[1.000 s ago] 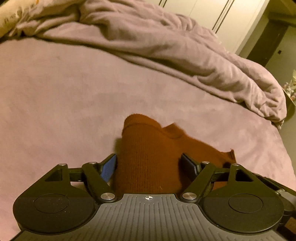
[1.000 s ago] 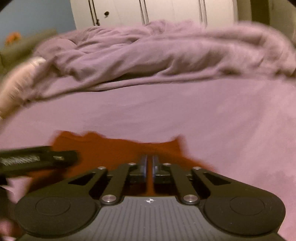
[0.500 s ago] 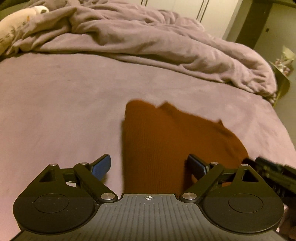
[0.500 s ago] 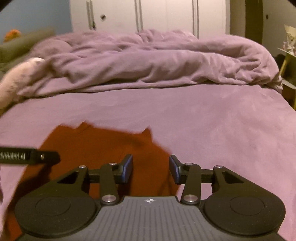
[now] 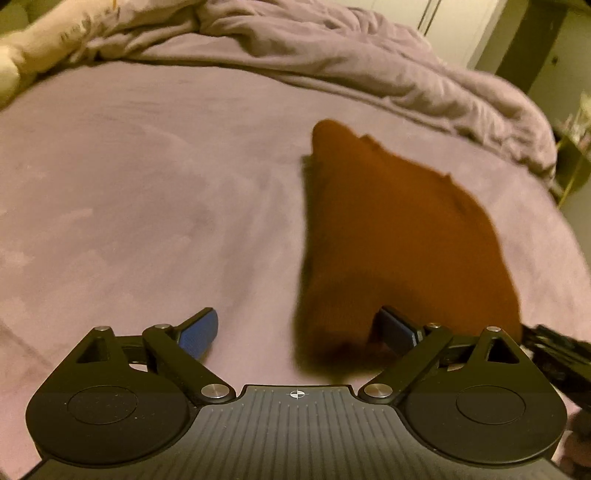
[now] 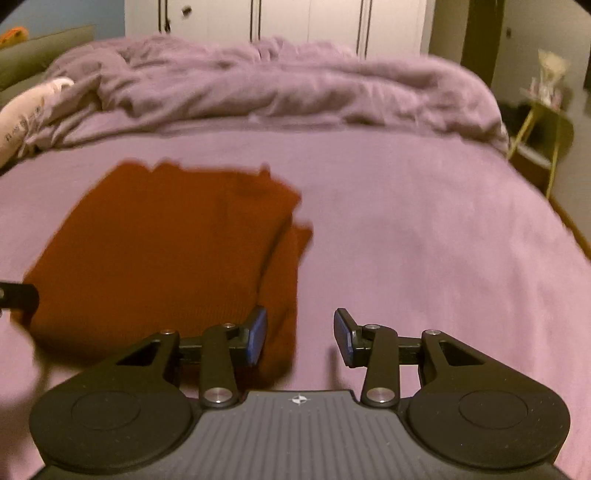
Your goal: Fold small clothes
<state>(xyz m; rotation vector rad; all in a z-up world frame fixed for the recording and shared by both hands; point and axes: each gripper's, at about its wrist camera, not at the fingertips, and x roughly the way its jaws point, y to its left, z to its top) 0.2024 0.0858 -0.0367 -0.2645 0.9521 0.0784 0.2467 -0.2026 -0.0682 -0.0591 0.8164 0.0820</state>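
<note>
A rust-brown knitted garment lies folded flat on the purple bedsheet. My left gripper is open and empty, above the garment's near left edge. In the right wrist view the garment lies left of centre, a narrower layer showing along its right side. My right gripper is open and empty at the garment's near right corner. The tip of the left gripper shows at the left edge.
A crumpled purple duvet is heaped across the far side of the bed. A pale pillow lies at the far left. A small yellow-green side table stands past the bed's right edge. White wardrobe doors are behind.
My right gripper opened and let go of the garment. Both grippers pulled back and lifted. The left one shifted left, and the garment now lies flat.
</note>
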